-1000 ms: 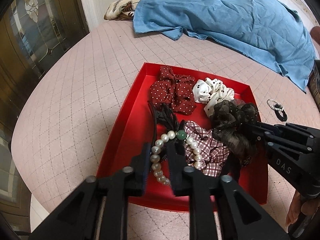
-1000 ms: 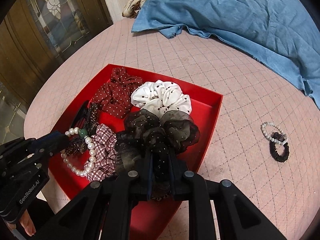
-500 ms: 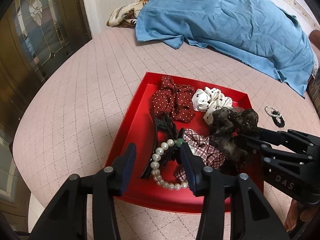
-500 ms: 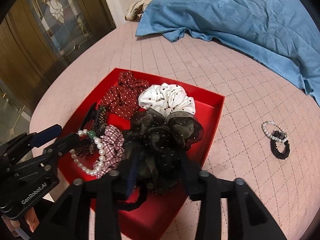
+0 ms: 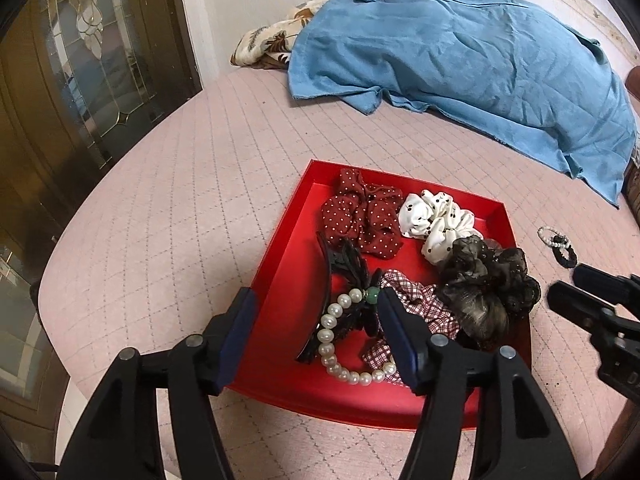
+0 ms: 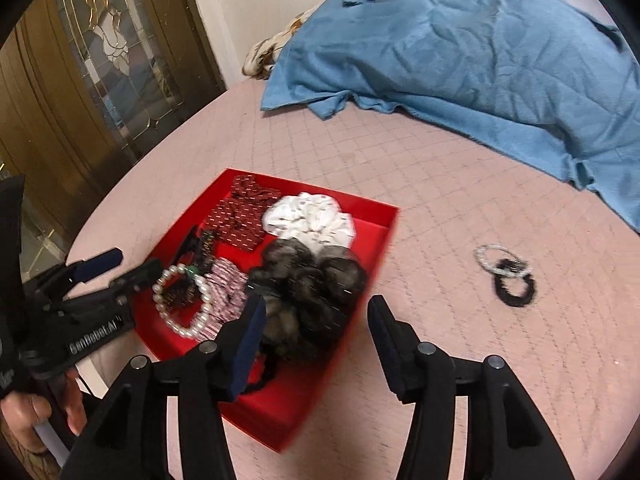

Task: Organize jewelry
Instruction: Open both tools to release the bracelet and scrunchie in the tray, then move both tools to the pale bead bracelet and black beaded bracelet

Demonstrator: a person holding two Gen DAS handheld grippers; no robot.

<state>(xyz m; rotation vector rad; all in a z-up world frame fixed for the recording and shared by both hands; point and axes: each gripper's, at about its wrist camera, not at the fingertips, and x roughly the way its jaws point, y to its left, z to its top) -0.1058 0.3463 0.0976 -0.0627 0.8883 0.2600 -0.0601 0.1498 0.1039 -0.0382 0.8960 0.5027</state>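
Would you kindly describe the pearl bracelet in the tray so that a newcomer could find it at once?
Find the red tray on the pink quilt. In its near left corner the pearl bracelet lies across a black hair claw, beside a checked scrunchie. It alone is beads, with one green.

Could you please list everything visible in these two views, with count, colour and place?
tray: one, red, on the pink quilted surface
dotted scrunchie: one, dark red with white dots, tray's far left corner
white scrunchie: one, white with black dots, tray's far side
sheer scrunchie: one, black, tray's right side
plaid scrunchie: one, red and white, tray's middle
hair claw: one, black, tray's left part
pearl bracelet: one, white with a green bead, lying over the claw
small bands: two, one pearly, one black, on the quilt right of the tray
blue cloth: one, far side
patterned fabric: one, cream and brown, behind the cloth
door: brown, leaded glass, left
left tool: open, empty
right tool: open, empty
hand: one, holding the left tool
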